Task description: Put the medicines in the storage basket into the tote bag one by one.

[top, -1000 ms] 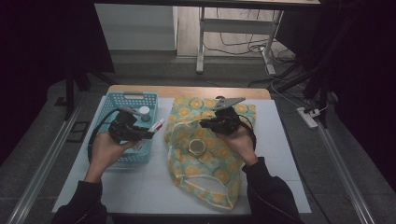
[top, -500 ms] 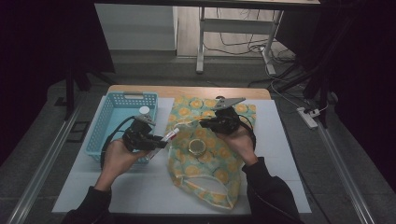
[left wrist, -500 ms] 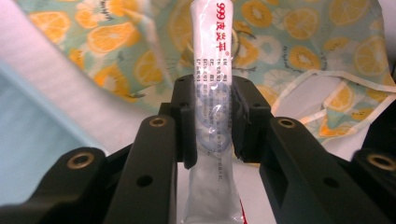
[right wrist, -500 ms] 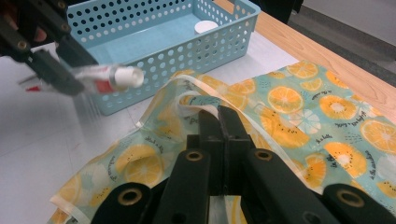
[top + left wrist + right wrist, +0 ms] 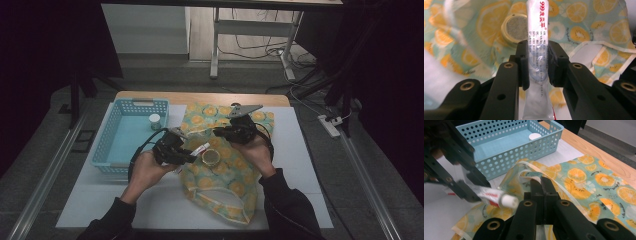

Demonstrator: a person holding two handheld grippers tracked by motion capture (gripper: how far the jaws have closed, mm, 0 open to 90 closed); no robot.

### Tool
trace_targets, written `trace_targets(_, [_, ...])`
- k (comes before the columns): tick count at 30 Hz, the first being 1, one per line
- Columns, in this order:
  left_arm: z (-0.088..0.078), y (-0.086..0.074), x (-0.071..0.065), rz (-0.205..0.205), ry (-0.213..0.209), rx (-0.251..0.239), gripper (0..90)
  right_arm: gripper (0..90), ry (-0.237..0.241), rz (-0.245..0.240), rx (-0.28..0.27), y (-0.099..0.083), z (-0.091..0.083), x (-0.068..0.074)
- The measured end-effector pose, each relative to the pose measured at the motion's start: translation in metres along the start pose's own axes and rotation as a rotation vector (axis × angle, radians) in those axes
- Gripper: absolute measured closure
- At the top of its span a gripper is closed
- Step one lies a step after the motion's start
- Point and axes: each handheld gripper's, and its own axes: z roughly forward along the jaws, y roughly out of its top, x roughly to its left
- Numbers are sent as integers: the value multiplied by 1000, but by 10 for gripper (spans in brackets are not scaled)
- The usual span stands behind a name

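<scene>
A white tube with red print (image 5: 536, 27) is clamped crosswise between the pads of my left gripper (image 5: 537, 65), its cap end pointing out over the bag. From above, my left gripper (image 5: 190, 155) holds the tube (image 5: 202, 148) over the left part of an orange-slice patterned bag (image 5: 235, 185). A round jar with a yellow lid (image 5: 211, 158) lies on the bag just past the tube's tip. My right gripper (image 5: 219, 133) is shut on the bag's pale rim strap (image 5: 537, 173) and keeps it raised.
A light blue perforated basket (image 5: 114, 150) stands at the left on the white mat, with a small white-capped bottle (image 5: 155, 121) in its far right corner. A wooden table edge (image 5: 200, 97) runs behind the mat.
My left gripper has moved right from over the basket to the bag's left side, carrying the tube with it. The right gripper has stayed where it was.
</scene>
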Motion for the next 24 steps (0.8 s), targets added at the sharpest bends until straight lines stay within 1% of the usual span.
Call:
trace_targets(7, [18, 10, -2, 3, -4, 5, 728, 900, 6, -4, -4, 1, 0, 2])
trace_targets(11, [26, 16, -4, 11, 12, 4, 728, 900, 6, -7, -2, 1, 1, 3])
trace_targets(20, [42, 24, 0, 10, 29, -14, 728, 900, 8, -5, -2, 1, 2, 3])
trace_targets(24, [47, 28, 1, 14, 44, -26, 728, 900, 9, -6, 2, 1, 3, 4])
